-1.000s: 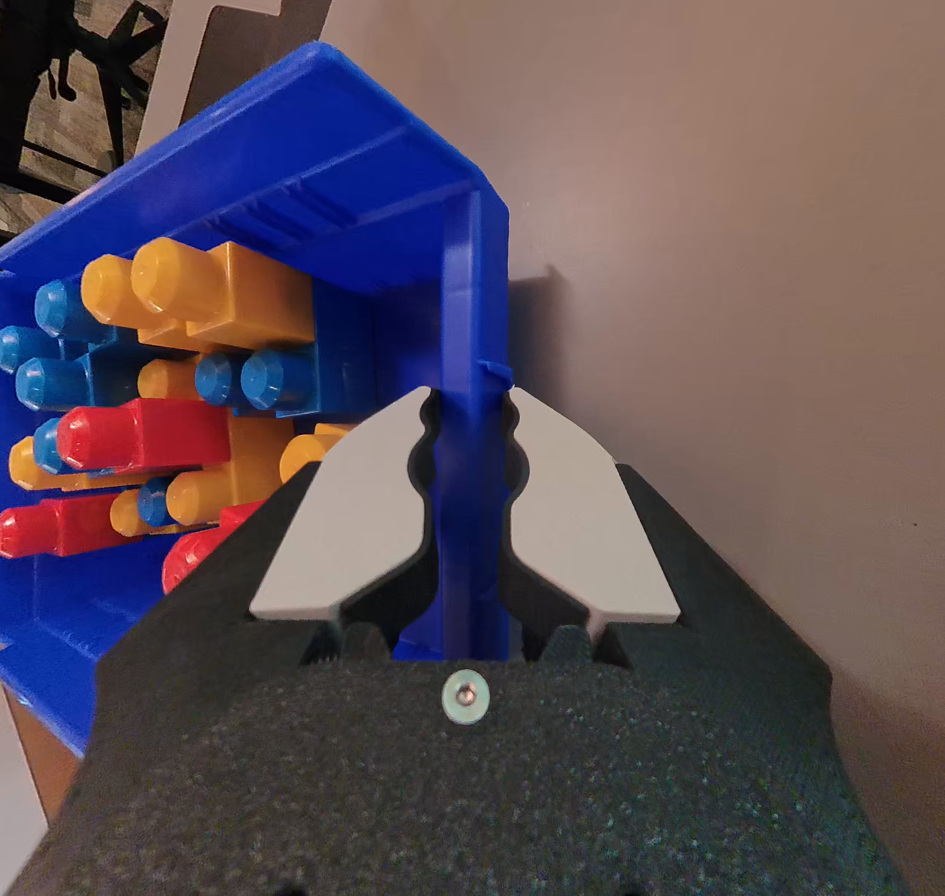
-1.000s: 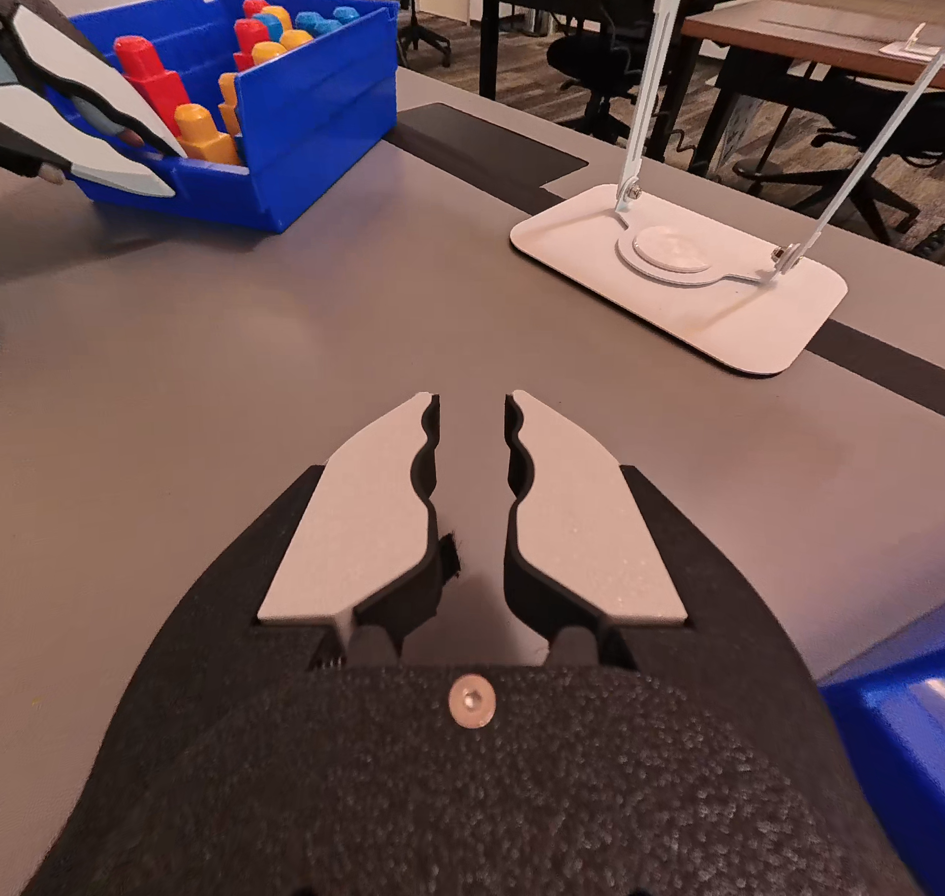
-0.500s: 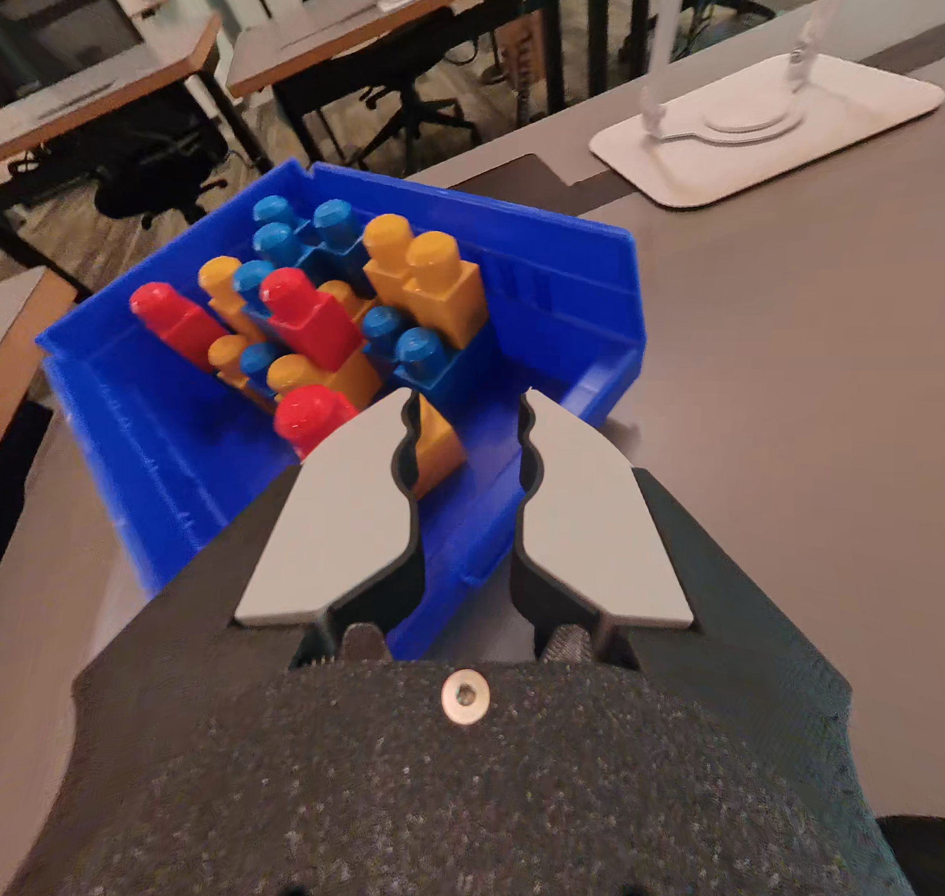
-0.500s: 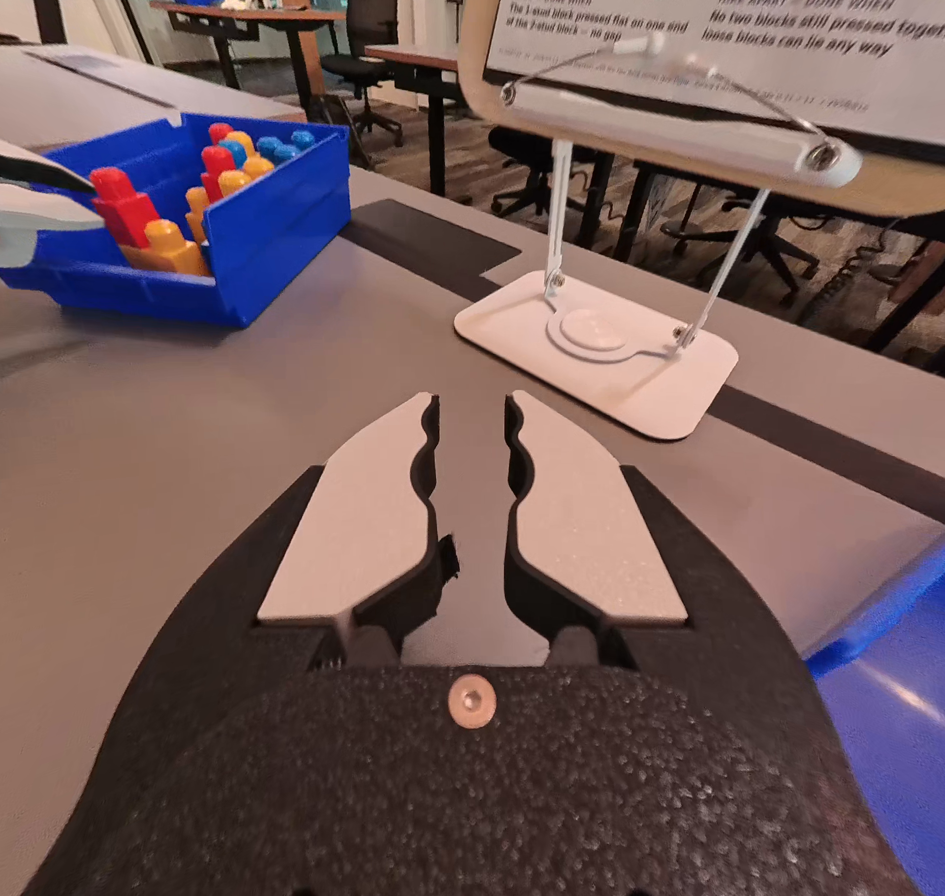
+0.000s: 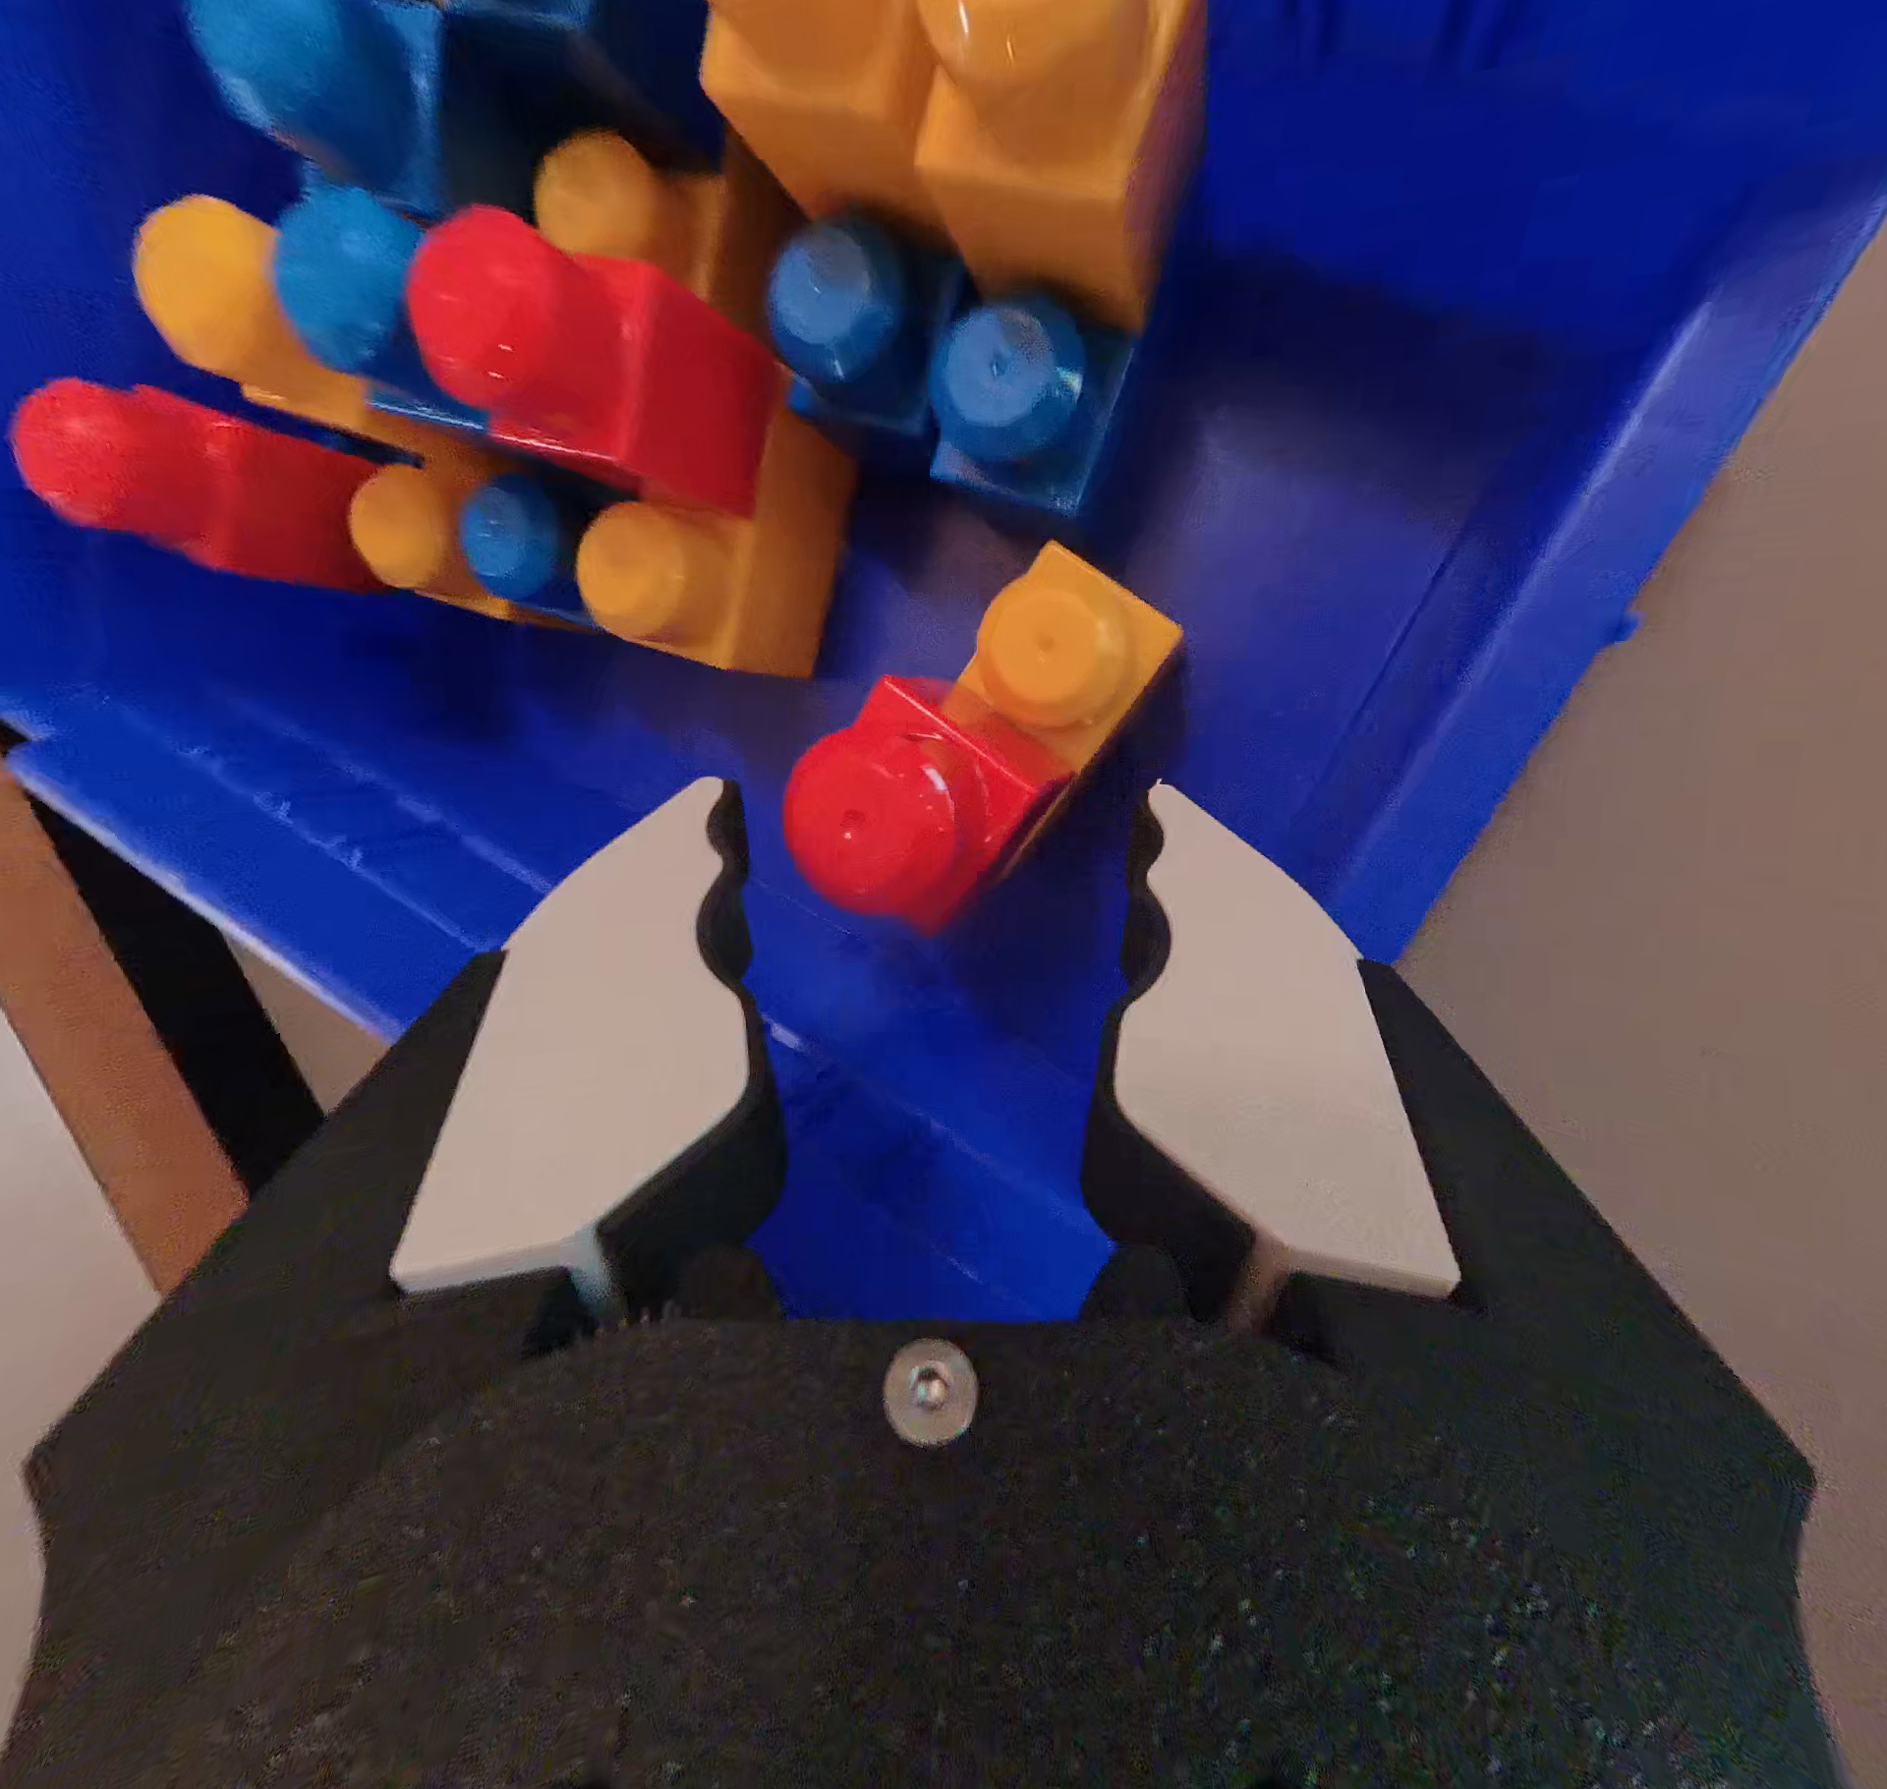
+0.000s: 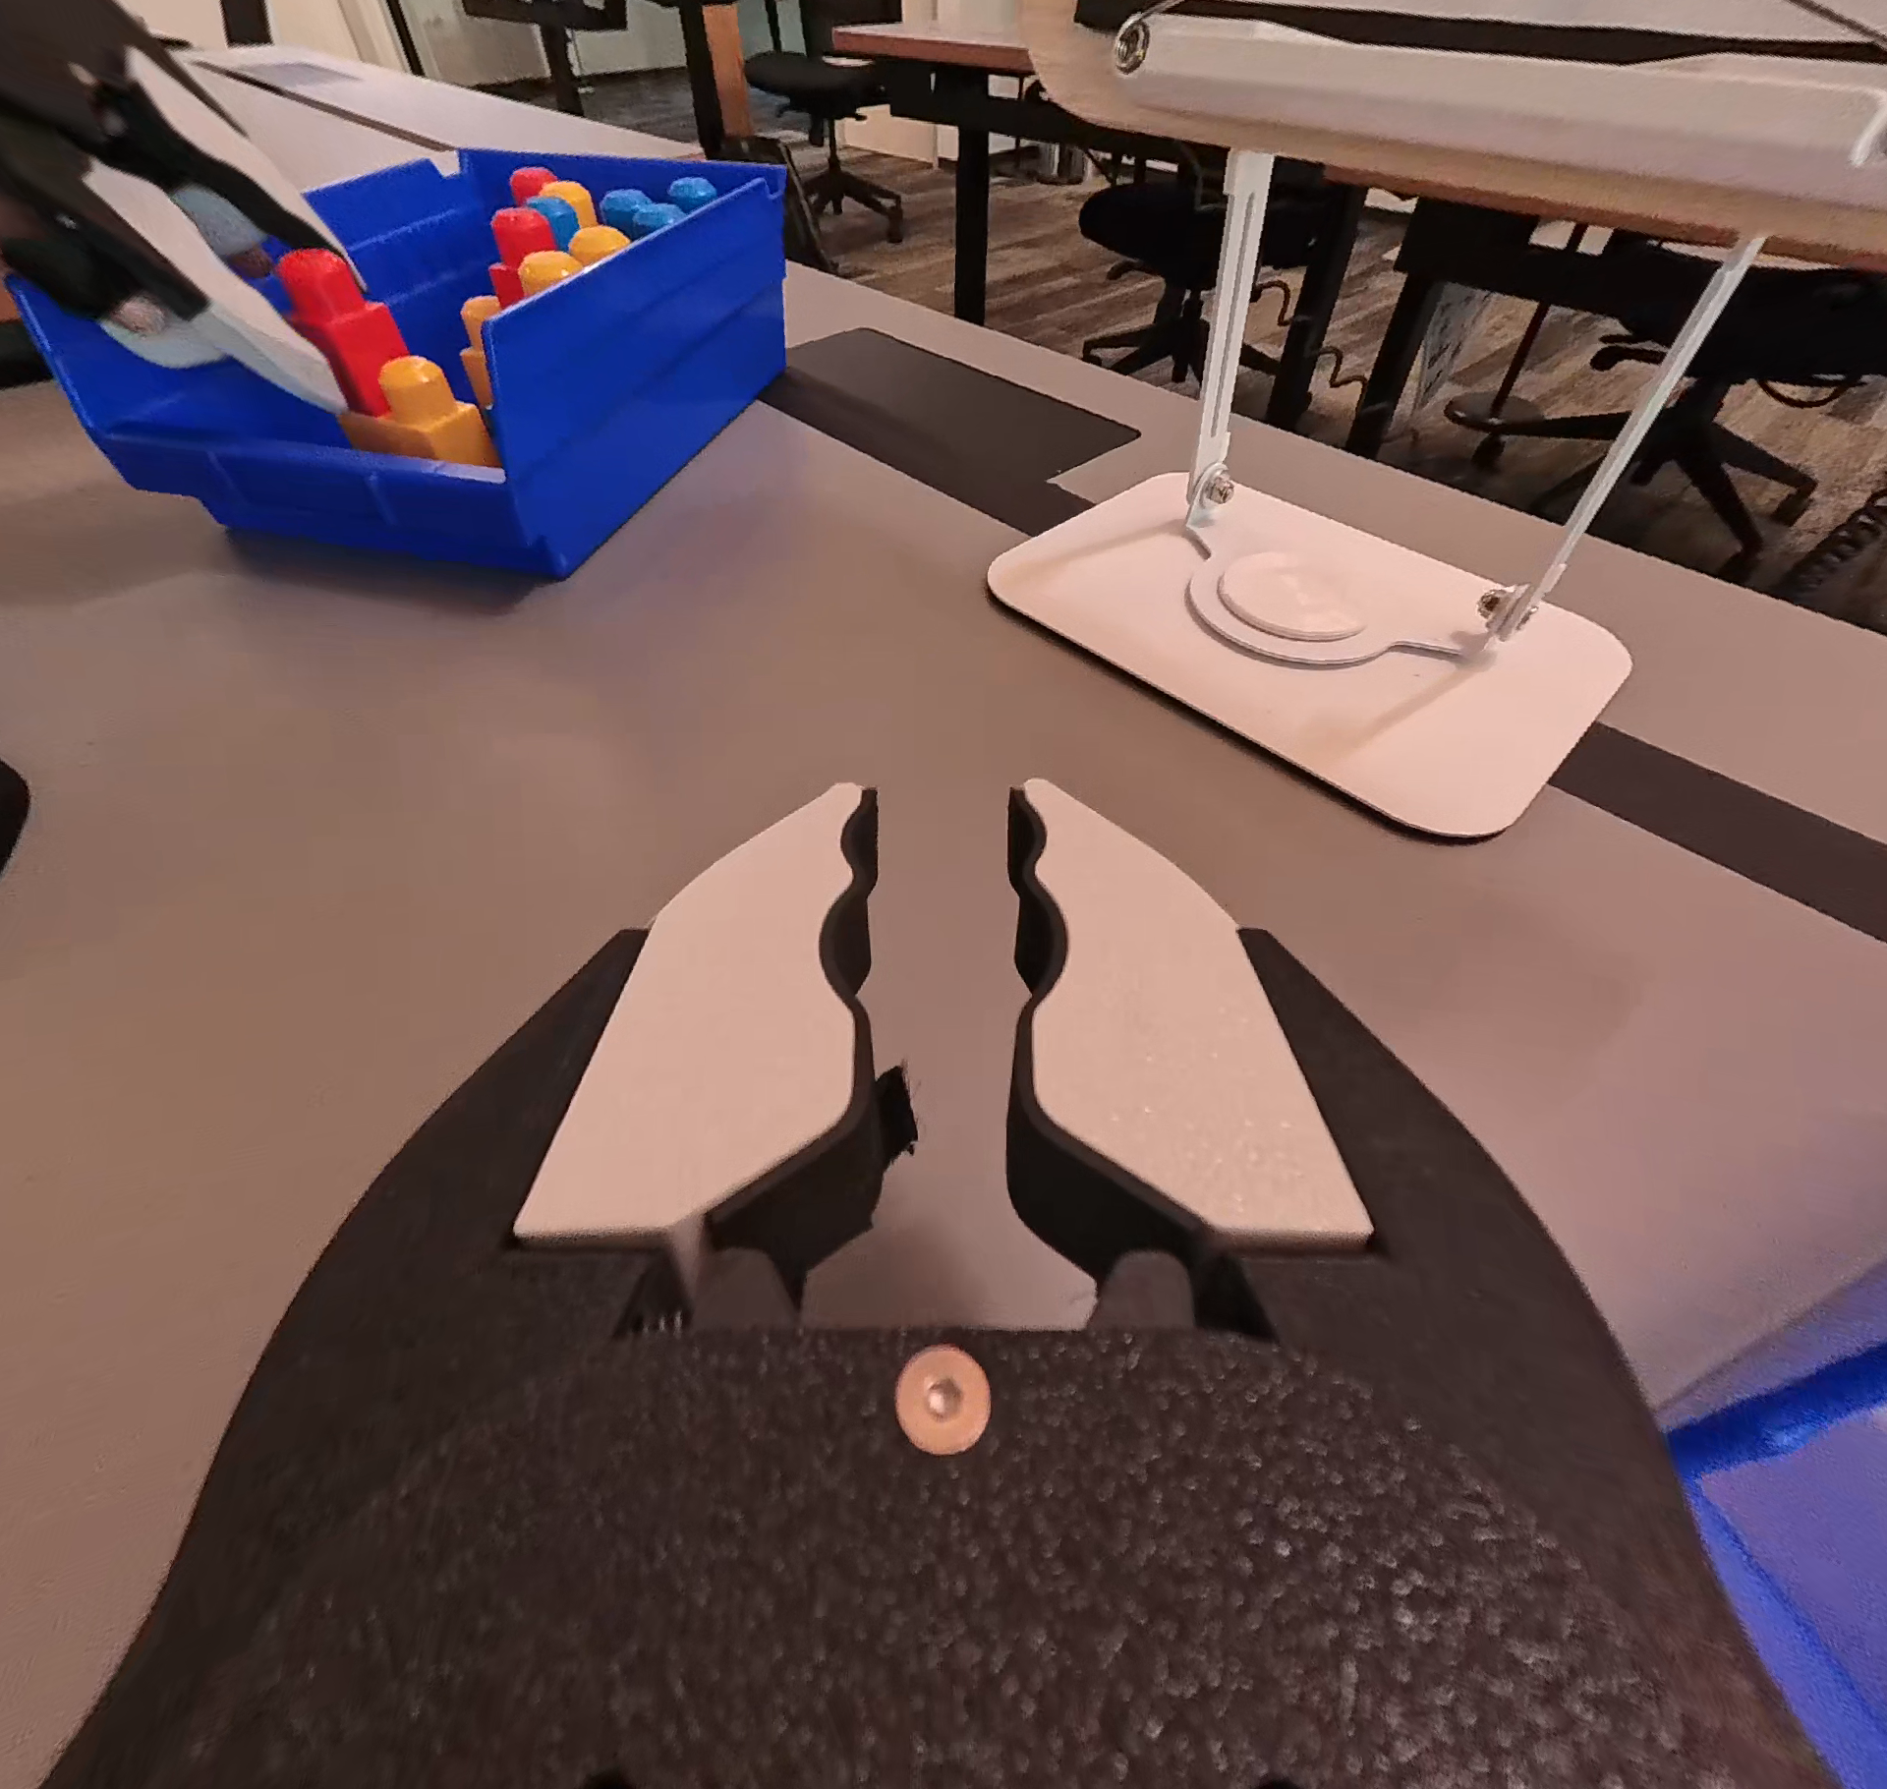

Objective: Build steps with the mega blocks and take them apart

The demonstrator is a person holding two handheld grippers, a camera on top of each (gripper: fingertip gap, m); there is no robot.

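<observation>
A blue bin [image 5: 1532, 514] holds several red, orange and blue mega blocks, some pressed together. My left gripper [image 5: 934, 800] is open wide and empty, just above the bin's near end. A red block [image 5: 899, 821] on an orange block [image 5: 1062, 647] lies right at its fingertips, not gripped. In the right wrist view the bin [image 6: 633, 331] stands at the far left with the left gripper [image 6: 327, 331] reaching into it. My right gripper [image 6: 941, 800] hovers over the grey table [image 6: 511, 719], empty, its fingers a narrow gap apart.
A white stand base [image 6: 1317, 637] with thin legs holds a board [image 6: 1430, 86] at the right. A second blue bin's edge [image 6: 1787, 1434] shows at the lower right. A black strip [image 6: 950, 412] crosses the table. Desks and office chairs stand behind. My hands' fingertips stand some 40 cm from each other.
My left gripper let go of the bin's wall, opened wider and moved in over the blocks at the bin's near end. My right gripper tilted slightly and kept the same gap.
</observation>
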